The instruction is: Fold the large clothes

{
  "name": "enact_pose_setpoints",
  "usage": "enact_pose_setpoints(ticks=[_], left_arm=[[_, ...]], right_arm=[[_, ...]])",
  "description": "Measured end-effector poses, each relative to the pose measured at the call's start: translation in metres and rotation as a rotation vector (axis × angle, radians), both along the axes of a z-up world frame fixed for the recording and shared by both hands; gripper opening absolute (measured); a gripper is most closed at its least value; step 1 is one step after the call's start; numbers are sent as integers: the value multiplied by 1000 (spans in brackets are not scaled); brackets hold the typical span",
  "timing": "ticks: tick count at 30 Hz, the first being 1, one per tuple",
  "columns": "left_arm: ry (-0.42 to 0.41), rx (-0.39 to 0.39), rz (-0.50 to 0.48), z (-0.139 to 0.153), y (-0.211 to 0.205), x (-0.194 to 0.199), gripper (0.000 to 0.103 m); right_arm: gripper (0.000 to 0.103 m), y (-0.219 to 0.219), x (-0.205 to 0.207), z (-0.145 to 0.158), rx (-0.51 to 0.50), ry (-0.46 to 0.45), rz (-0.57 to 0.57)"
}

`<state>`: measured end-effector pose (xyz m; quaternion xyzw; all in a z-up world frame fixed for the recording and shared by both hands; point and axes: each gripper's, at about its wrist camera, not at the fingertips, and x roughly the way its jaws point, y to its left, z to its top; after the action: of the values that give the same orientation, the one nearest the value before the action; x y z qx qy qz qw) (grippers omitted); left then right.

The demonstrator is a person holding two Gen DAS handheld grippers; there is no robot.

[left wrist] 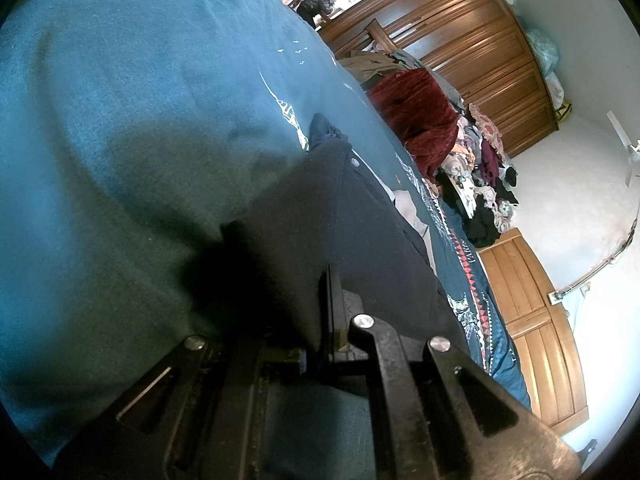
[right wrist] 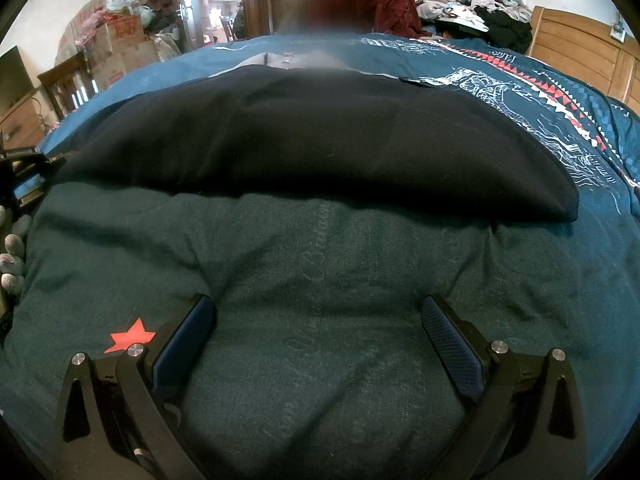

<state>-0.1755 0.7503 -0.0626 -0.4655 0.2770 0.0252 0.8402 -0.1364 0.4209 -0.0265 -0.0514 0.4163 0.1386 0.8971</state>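
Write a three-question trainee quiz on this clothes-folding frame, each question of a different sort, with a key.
1. True or false: the right gripper has its jaws shut on the black garment.
2. Which gripper pinches an edge of the black garment? A) the left gripper B) the right gripper C) neither
3. Fill in: the black garment lies on a ____ bedspread with white print.

Key: 1 false, it is open over bare bedspread; 2 A; 3 teal.

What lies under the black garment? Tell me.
The black garment lies on the teal bedspread, whose white print and red triangles show beside it. A grey strip peeks out at its far edge; anything else beneath is covered.
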Motion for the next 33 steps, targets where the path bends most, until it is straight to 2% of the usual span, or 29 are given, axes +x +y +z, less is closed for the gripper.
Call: enact_pose_setpoints(ticks=[29, 31, 32, 33], left_arm=[[-1, -1, 0, -2, 0, 0, 6], [18, 0, -6, -1, 0, 2, 6], [57, 16, -29, 3, -3, 6, 8], [97, 62, -78, 12, -8, 14, 19]], right_arm=[[103, 0, 0, -1, 0, -1, 2], [103, 0, 0, -1, -1, 0, 2], [103, 0, 0, -1, -3, 2, 2], [103, 1, 0, -1, -5, 3, 2]])
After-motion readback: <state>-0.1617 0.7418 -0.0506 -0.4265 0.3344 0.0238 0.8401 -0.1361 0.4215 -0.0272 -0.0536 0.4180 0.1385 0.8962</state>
